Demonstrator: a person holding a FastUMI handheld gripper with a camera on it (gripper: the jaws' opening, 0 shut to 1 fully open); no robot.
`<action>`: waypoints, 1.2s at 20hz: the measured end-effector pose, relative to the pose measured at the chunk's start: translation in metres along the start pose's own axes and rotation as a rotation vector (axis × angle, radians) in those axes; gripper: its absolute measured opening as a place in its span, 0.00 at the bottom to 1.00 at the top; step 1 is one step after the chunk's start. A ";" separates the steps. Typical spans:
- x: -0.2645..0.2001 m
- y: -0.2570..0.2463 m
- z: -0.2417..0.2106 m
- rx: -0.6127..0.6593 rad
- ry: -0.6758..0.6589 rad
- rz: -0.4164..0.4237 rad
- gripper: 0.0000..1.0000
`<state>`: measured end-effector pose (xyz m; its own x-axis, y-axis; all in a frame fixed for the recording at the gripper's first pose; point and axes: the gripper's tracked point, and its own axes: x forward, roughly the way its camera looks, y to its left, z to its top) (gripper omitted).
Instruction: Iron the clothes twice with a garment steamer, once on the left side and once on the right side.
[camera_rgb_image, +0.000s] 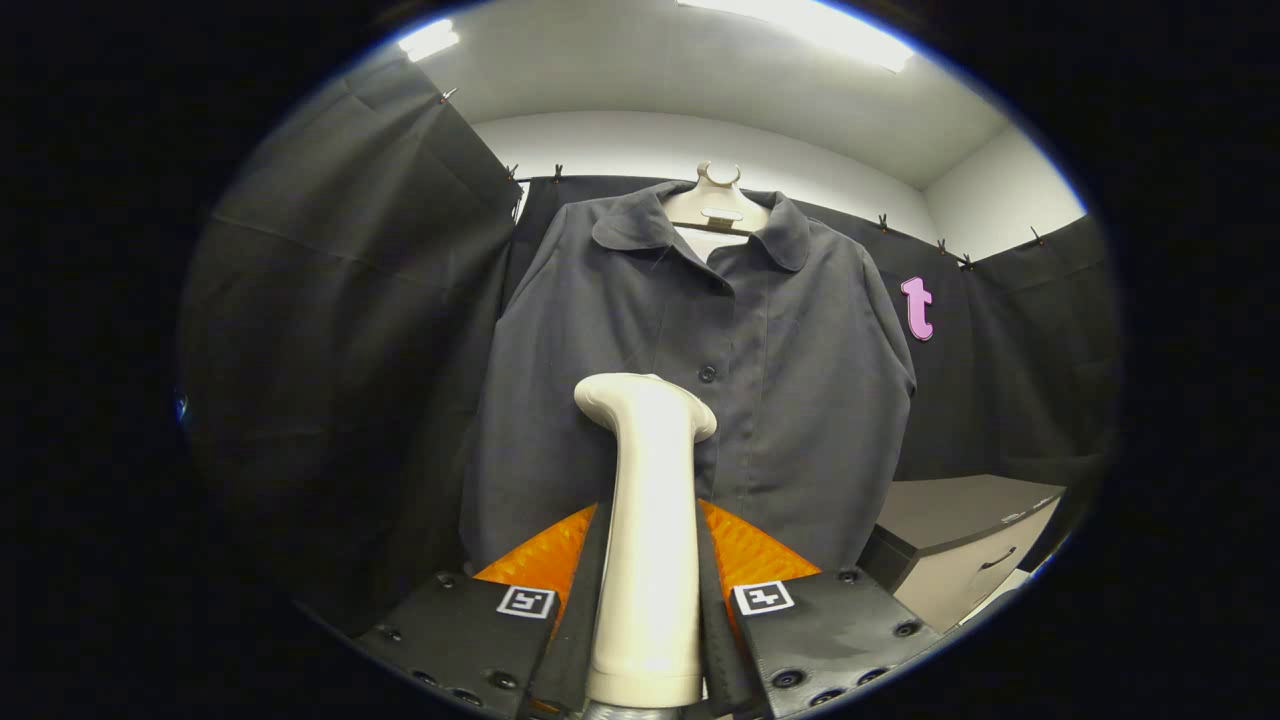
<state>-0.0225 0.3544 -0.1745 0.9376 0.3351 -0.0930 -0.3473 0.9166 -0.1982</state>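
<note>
Clamping from both sides, the gripper (650, 560) has its two fingers (545, 560) pressed against the handle of the garment steamer (650, 520), and that pale, cream-toned wand stands upright right between them, rising out past the fingertips. Its head bends over to the left at the top, rounded and smooth, and it sits in front of the lower chest of the shirt (700, 400), a little to the left of the button line; whether the head is actually touching the cloth I cannot tell from here. Each finger mount carries a small square black-and-white marker (765, 597) on its upper face. Beyond the steamer hangs the shirt itself, dark grey, buttoned down the front, with a soft rounded collar lying open at the neck and both sleeves drooping at its sides. It is on a pale hanger (718, 205) whose hook pokes up above the collar. Behind it runs the black cloth wall (330, 350), pinned along its top edge with small clips, and above that a white wall and ceiling with bright strip lights (820, 25). Off to the right, below the shirt's hem, sits a low cabinet (960, 540) with a dark top and a drawer handle on its light front.
</note>
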 end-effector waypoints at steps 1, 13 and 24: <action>-0.002 0.000 -0.006 -0.007 0.010 -0.002 0.51; -0.033 0.004 -0.082 -0.044 0.162 0.010 0.51; -0.044 0.005 -0.091 -0.071 0.189 0.011 0.51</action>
<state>-0.0672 0.3240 -0.2600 0.9159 0.2919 -0.2757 -0.3642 0.8931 -0.2642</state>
